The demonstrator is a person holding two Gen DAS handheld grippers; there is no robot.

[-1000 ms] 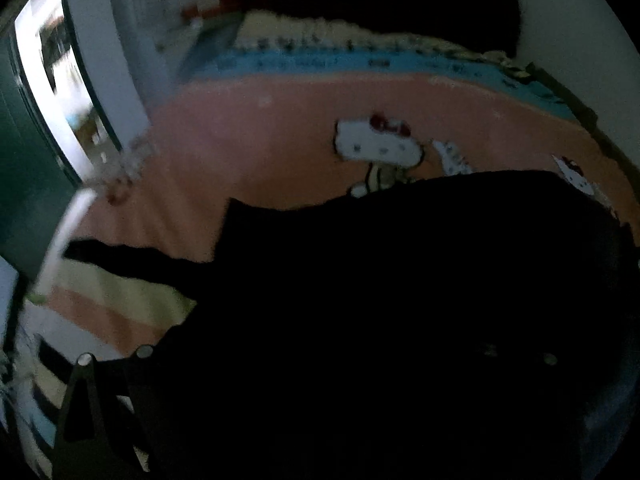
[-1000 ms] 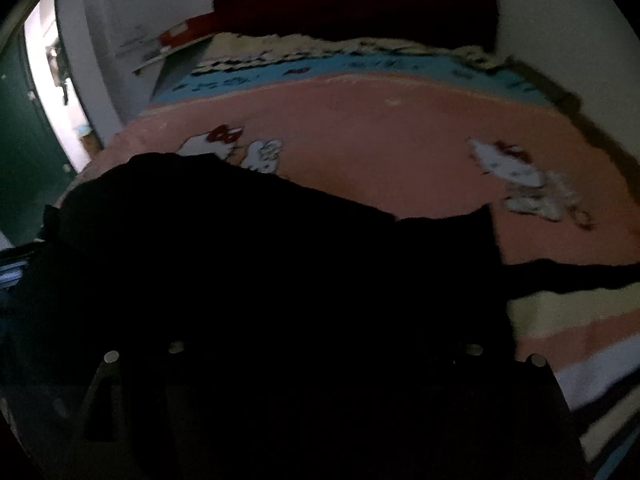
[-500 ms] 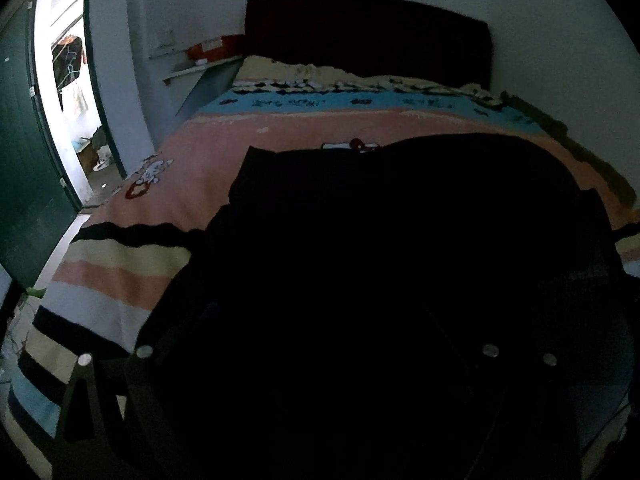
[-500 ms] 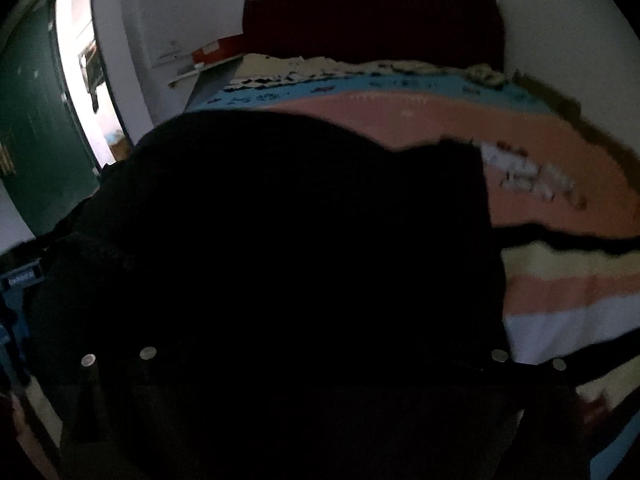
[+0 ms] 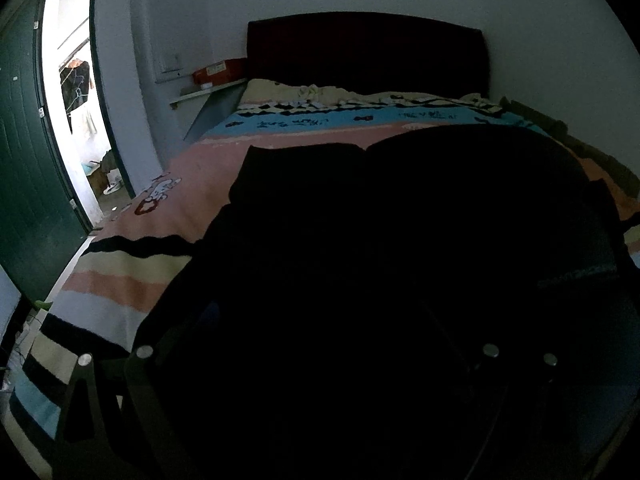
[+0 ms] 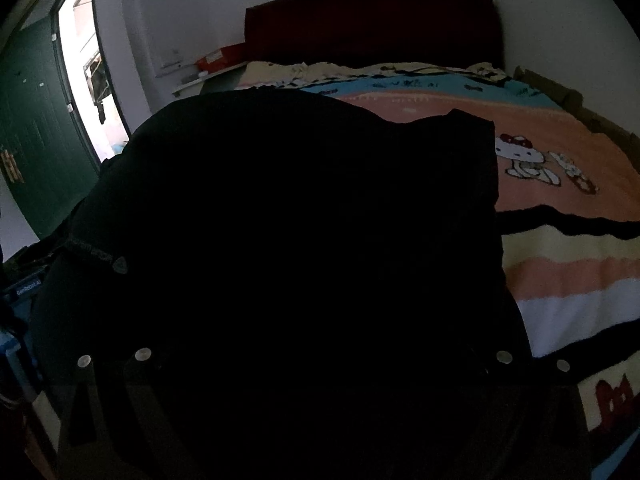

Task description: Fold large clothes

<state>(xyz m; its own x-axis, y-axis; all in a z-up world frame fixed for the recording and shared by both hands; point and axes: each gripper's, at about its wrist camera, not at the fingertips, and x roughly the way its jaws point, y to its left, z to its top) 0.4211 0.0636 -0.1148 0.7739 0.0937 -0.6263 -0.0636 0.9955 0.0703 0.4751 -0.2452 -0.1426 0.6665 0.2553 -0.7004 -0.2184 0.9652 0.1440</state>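
A big black garment [image 5: 400, 240] is lying spread across the bed, and it is filling most of both wrist views. It is resting on a blanket [image 5: 192, 184] striped in pink, cream, white, black and blue, with a cartoon cat [image 6: 520, 156] printed on the pink band just to the right of the cloth in the right wrist view. In that view the garment is bulging up into a rounded hump toward the left, with a squared corner sticking up near the middle of the bed.

The right hand-held gripper [image 6: 320, 360] is sitting at the near edge of the garment with its fingers [image 6: 532, 392] standing wide apart, jaws parted; dark fabric is lying across the gap between them, but whether the pads are touching it is lost in the gloom. The left hand-held gripper [image 5: 316, 356] is also at the near edge, its fingers [image 5: 108, 392] looking spread wide, yet I cannot tell whether they are pinching cloth, since everything there is black on black.

Behind, a dark red headboard [image 5: 364, 52] is standing against the white wall, and a green door [image 5: 24, 168] is hanging open at the left.
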